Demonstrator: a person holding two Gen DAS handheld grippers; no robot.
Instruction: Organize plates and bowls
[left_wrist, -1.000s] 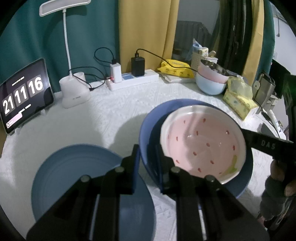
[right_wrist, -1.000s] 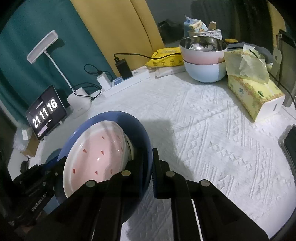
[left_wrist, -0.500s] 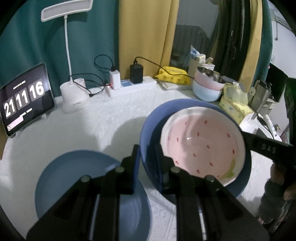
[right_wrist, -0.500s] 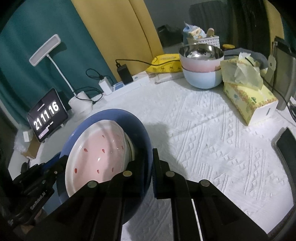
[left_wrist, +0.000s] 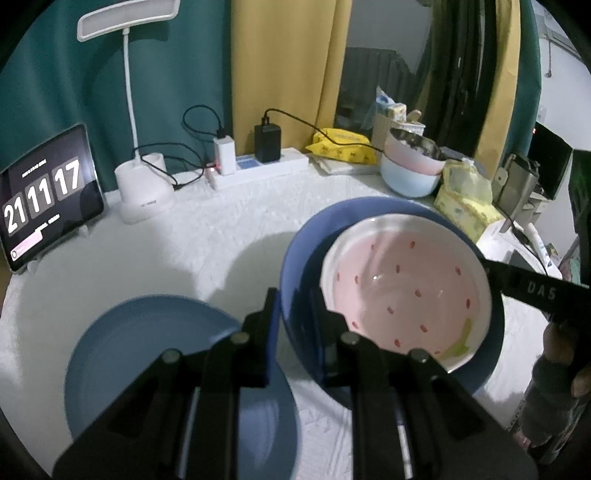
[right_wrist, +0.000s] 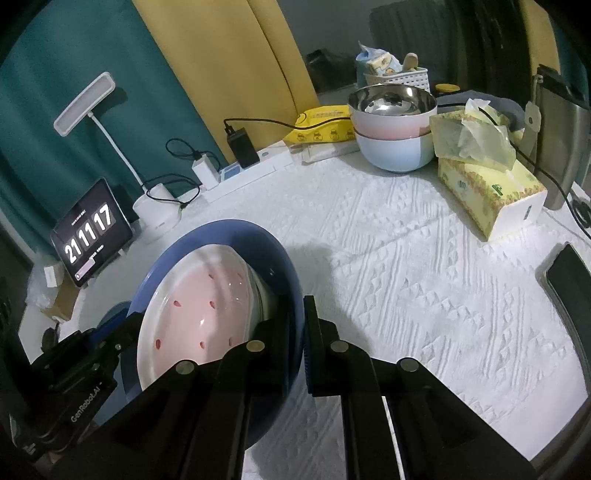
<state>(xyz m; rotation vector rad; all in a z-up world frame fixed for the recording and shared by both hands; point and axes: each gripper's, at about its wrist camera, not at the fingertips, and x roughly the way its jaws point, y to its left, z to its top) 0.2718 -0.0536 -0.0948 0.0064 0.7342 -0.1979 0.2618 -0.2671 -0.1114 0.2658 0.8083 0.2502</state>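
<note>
A dark blue bowl (left_wrist: 306, 236) with a pink strawberry-print bowl (left_wrist: 402, 291) nested in it hangs above the table, held from both sides. My left gripper (left_wrist: 295, 314) is shut on the blue bowl's near rim. My right gripper (right_wrist: 299, 325) is shut on the opposite rim of the blue bowl (right_wrist: 236, 232); the pink bowl (right_wrist: 199, 306) shows tilted inside it. A lighter blue plate (left_wrist: 147, 350) lies flat on the table below and left of the left gripper. A stack of bowls (right_wrist: 395, 136) with a steel one on top stands at the back right.
A tablet clock (left_wrist: 44, 199), a white desk lamp (left_wrist: 144, 188) and a power strip with chargers (left_wrist: 258, 166) line the back edge. A tissue box (right_wrist: 487, 184) and a dark phone (right_wrist: 569, 280) lie at the right. A white textured cloth (right_wrist: 406, 258) covers the table.
Both grippers have lifted the nested bowls higher above the table. The blue plate below stays in place.
</note>
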